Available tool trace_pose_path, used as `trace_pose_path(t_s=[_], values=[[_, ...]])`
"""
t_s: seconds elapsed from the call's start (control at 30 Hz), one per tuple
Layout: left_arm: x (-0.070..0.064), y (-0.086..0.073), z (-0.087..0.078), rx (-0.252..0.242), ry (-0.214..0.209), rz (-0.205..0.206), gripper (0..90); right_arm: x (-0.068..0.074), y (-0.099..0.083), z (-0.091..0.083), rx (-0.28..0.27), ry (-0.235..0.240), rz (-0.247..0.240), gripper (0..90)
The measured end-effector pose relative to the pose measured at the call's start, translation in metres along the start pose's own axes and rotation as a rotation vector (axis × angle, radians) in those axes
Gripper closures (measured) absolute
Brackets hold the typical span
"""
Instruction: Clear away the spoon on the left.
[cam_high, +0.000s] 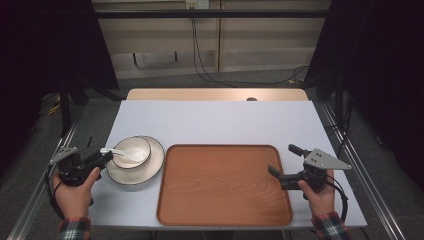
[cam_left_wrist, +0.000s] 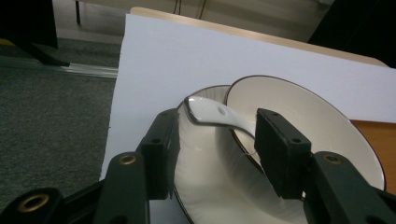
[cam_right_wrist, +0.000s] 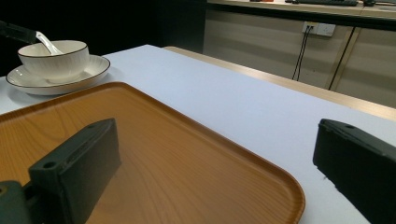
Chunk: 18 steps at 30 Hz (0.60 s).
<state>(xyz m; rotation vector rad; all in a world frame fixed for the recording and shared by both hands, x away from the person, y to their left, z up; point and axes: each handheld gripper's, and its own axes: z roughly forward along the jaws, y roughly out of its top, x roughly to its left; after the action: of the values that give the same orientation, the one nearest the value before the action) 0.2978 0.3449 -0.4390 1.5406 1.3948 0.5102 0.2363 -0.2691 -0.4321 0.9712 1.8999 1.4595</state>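
A white spoon (cam_high: 121, 153) rests in a white bowl (cam_high: 132, 151) that stands on a white plate (cam_high: 145, 172) at the table's left. My left gripper (cam_high: 102, 160) is open at the plate's left rim. In the left gripper view the spoon (cam_left_wrist: 205, 113) has its handle end between the gripper's (cam_left_wrist: 217, 135) spread jaws, above the plate (cam_left_wrist: 210, 177) and beside the bowl (cam_left_wrist: 299, 116). My right gripper (cam_high: 282, 160) is open over the right edge of the wooden tray (cam_high: 225, 190), with nothing between its fingers (cam_right_wrist: 79, 163). The tray (cam_right_wrist: 177, 149) lies bare.
White sheet (cam_high: 215, 120) covers the table, with a wooden strip along the far edge. In the right gripper view the bowl (cam_right_wrist: 56, 56), plate (cam_right_wrist: 60, 81) and spoon (cam_right_wrist: 46, 44) stand far off at the left. Floor and cables lie beyond the table.
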Motion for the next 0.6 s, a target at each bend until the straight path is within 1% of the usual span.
trace_pose_path(t_s=[0.07, 0.2, 0.23, 0.33, 0.43, 0.5, 0.6], values=[[0.0001, -0.0001, 0.0018, -0.008, 0.002, -0.01, 49.6, 0.0004, 0.0001, -0.0002, 0.001, -0.006, 0.001, 0.3], [-0.0007, 0.0001, 0.0052, -0.006, -0.001, -0.015, 49.8, 0.0001, 0.0, -0.0005, 0.002, -0.006, -0.001, 0.3], [-0.0008, 0.0001, 0.0062, -0.013, -0.001, -0.027, 51.9, 0.0002, 0.0001, -0.0003, 0.001, -0.006, -0.002, 0.3], [-0.0015, 0.0001, 0.0085, -0.029, -0.002, -0.042, 54.5, 0.0001, 0.0, -0.0006, -0.001, -0.003, -0.008, 0.3], [-0.0004, -0.0001, 0.0087, -0.023, 0.0, -0.045, 59.5, 0.0003, -0.0001, -0.0011, 0.002, -0.004, -0.009, 0.3], [0.0004, -0.0002, 0.0087, -0.032, -0.006, -0.064, 60.1, 0.0003, -0.0001, -0.0013, 0.003, -0.001, -0.01, 0.3], [0.0003, 0.0008, 0.008, -0.044, -0.016, -0.073, 62.4, 0.0004, 0.0, -0.0018, 0.0, -0.003, -0.011, 0.3]])
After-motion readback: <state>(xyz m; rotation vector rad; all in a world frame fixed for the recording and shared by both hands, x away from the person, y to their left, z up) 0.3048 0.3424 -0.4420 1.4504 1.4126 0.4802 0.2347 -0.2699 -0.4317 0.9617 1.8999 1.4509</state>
